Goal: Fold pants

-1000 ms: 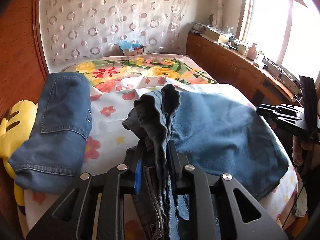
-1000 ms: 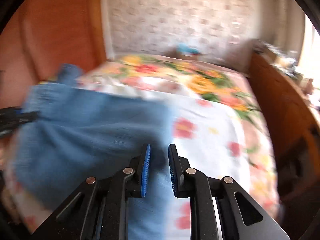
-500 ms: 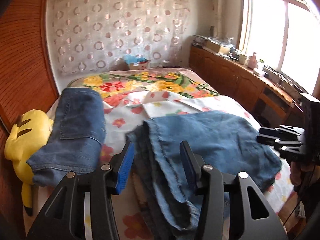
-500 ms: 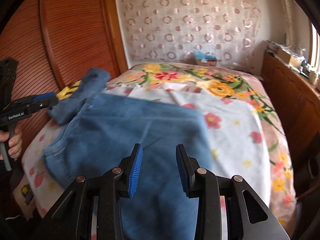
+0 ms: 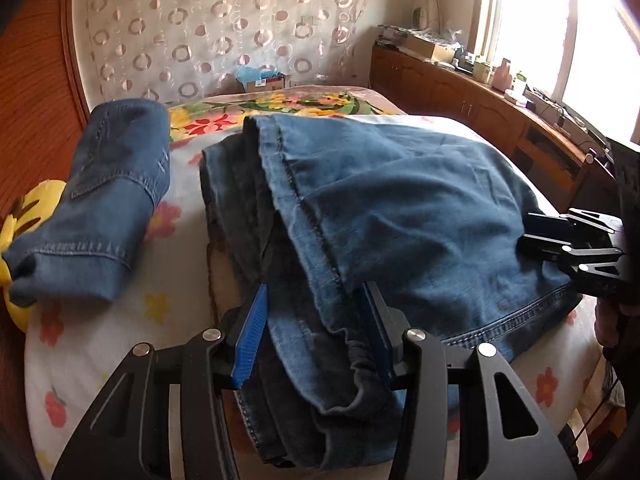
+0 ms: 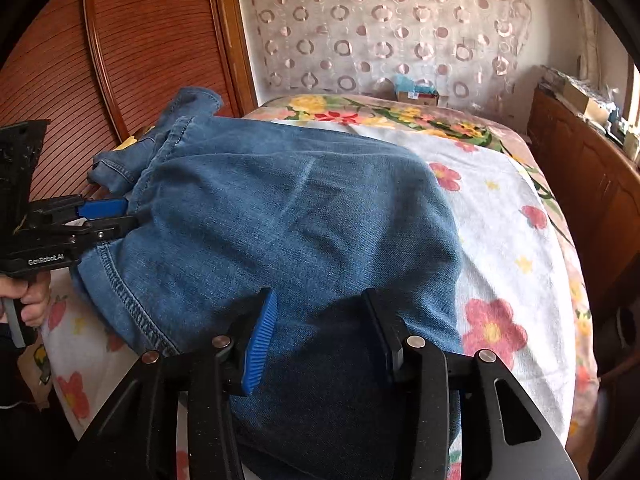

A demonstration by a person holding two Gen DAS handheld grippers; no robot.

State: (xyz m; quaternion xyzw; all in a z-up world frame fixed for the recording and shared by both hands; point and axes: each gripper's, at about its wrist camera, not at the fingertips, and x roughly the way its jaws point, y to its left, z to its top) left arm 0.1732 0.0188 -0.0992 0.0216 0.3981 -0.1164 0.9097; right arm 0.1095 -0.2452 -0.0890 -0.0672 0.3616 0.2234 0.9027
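Observation:
Blue jeans lie folded in a wide stack on the flowered bed sheet; they also fill the right wrist view. My left gripper is open, its jaws straddling the dark waistband end of the stack. My right gripper is open, low over the opposite edge of the jeans. Each gripper shows in the other's view: the right one at the jeans' right edge, the left one at their left edge.
A second folded pair of jeans lies at the left of the bed, partly on a yellow plush toy. A wooden wall panel stands on the left, a wooden cabinet with clutter on the right, a cardboard box behind.
Both grippers were shut on the jeans a second ago; they have opened and let go. The jeans now lie flat, and both grippers have lowered close to the stack.

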